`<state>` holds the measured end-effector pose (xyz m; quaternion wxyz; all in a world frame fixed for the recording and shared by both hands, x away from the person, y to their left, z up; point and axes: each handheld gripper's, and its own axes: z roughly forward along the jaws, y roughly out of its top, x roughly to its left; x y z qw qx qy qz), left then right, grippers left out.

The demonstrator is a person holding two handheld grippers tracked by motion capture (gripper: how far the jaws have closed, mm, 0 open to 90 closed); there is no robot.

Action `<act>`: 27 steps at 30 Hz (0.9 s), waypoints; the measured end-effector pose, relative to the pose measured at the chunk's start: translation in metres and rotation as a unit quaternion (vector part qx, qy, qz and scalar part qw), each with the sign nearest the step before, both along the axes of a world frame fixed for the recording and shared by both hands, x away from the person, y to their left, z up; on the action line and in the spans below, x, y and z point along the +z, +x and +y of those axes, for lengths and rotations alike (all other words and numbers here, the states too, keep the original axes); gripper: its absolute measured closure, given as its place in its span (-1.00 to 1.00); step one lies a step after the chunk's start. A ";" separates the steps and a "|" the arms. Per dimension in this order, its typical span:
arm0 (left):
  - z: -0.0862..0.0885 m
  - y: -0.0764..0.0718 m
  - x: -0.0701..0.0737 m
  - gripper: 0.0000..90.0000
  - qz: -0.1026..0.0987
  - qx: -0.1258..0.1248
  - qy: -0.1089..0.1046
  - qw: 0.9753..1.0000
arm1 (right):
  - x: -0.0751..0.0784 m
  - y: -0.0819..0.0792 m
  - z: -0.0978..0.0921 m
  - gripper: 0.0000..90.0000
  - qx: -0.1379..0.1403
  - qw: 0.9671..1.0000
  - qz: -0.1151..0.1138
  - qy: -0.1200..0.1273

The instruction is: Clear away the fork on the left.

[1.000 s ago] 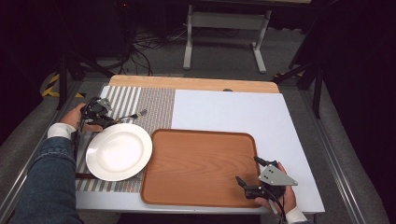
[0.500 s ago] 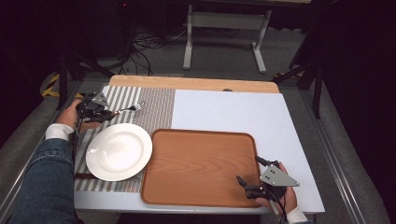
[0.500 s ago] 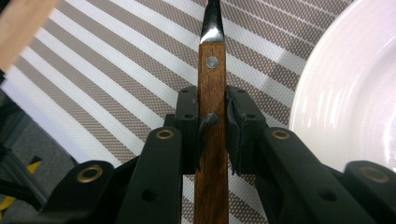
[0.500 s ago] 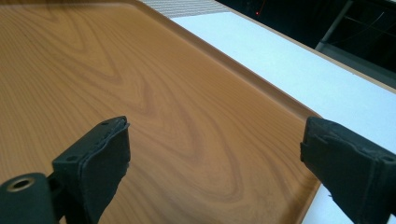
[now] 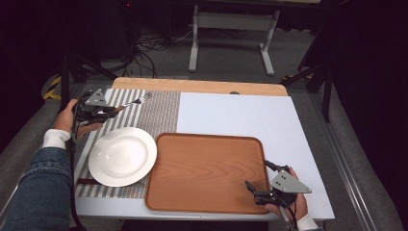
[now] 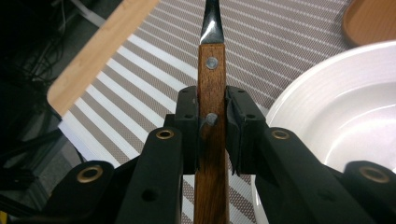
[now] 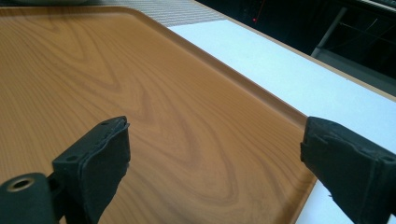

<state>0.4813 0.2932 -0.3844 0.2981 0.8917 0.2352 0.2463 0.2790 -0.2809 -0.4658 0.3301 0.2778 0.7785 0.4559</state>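
Table brightly lit from above, surroundings dark; glare on plate [image 6: 345, 112]; near claws softly blurred.

our left gripper [image 5: 113, 110] sits at the far left of the table, its 2 jaws clamped on a wooden-handled fork [image 6: 211, 88]. our left hand [image 5: 67, 120] grips it from behind, forearm in a denim sleeve [image 5: 41, 187]. our right gripper [image 5: 257, 178] sits at the near right, jaws spread wide, held by our right hand [image 5: 291, 204].
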 end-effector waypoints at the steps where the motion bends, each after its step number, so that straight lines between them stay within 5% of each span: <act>1: -0.001 -0.001 0.003 0.70 -0.004 -0.004 -0.002 1.000 | 0.000 0.000 0.000 -0.80 0.000 1.000 -0.001 0.000; 5: -0.009 -0.009 0.011 0.70 -0.018 -0.021 -0.014 1.000 | 0.001 0.000 -0.001 -0.80 0.000 1.000 -0.002 0.003; 17: -0.044 -0.041 0.031 0.70 -0.049 -0.067 -0.005 0.996 | 0.001 -0.001 -0.002 -0.80 0.000 1.000 -0.004 0.005; 27: -0.075 -0.076 0.029 0.70 -0.056 -0.111 -0.018 0.992 | 0.002 -0.001 -0.002 -0.80 -0.001 1.000 -0.004 0.006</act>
